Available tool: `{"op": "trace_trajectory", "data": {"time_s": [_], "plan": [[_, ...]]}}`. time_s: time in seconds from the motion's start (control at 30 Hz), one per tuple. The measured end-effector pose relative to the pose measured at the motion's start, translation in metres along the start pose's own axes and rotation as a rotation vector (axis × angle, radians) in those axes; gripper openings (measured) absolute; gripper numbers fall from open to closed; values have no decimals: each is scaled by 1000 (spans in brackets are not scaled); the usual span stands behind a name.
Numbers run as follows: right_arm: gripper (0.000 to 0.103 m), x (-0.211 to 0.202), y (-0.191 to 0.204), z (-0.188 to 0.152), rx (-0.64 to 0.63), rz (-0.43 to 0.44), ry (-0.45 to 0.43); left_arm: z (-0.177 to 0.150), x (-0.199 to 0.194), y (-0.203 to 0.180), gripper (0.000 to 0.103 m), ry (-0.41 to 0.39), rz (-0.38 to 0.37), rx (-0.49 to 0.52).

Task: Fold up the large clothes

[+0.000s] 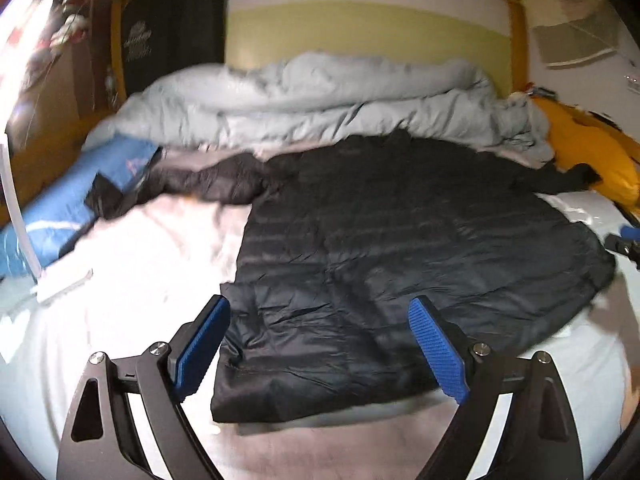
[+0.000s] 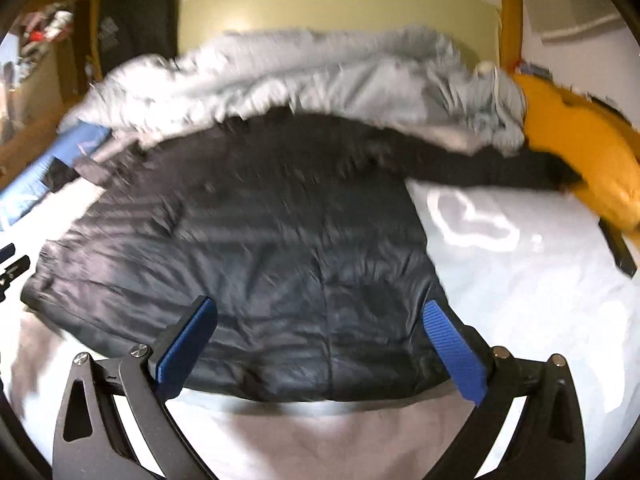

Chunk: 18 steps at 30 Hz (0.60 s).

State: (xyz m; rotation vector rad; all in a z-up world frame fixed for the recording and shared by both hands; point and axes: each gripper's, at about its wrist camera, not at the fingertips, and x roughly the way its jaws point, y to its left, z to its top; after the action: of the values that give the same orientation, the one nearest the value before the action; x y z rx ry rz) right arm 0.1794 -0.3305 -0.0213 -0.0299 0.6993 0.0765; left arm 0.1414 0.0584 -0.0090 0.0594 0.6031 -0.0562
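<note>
A large black quilted jacket (image 1: 400, 248) lies spread flat on the bed, hem toward me, one sleeve stretched left (image 1: 200, 184) and one right (image 1: 560, 180). It also shows in the right wrist view (image 2: 248, 248). My left gripper (image 1: 320, 332) is open and empty, hovering over the jacket's near left hem corner. My right gripper (image 2: 320, 336) is open and empty, over the jacket's near right hem. The right gripper's tip also shows at the left wrist view's right edge (image 1: 628, 240).
The bed has a white sheet (image 1: 132, 264) with a rumpled grey duvet (image 1: 320, 100) at the back. A blue pillow (image 1: 64, 216) lies at left, a yellow garment (image 1: 592, 152) at right. A white strip (image 1: 60, 284) lies on the sheet at left.
</note>
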Motion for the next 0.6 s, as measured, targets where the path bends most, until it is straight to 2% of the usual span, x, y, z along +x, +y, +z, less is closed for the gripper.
{"op": "trace_trajectory", "data": {"time_s": [0.13, 0.27, 0.4, 0.53, 0.6], "plan": [[102, -16, 12, -1, -42, 55, -13, -10, -15, -20, 93, -7, -40, 83], [102, -10, 40, -17, -160, 93, 37, -17, -13, -45, 93, 13, -61, 179], [102, -2, 72, -39, -319, 85, 66, -27, -1, -63, 93, 57, -87, 248], [102, 15, 90, -56, -361, 83, 116, -39, 23, -72, 93, 131, -100, 283], [102, 20, 96, -61, -393, 57, 111, -45, 36, -74, 93, 153, -68, 303]]}}
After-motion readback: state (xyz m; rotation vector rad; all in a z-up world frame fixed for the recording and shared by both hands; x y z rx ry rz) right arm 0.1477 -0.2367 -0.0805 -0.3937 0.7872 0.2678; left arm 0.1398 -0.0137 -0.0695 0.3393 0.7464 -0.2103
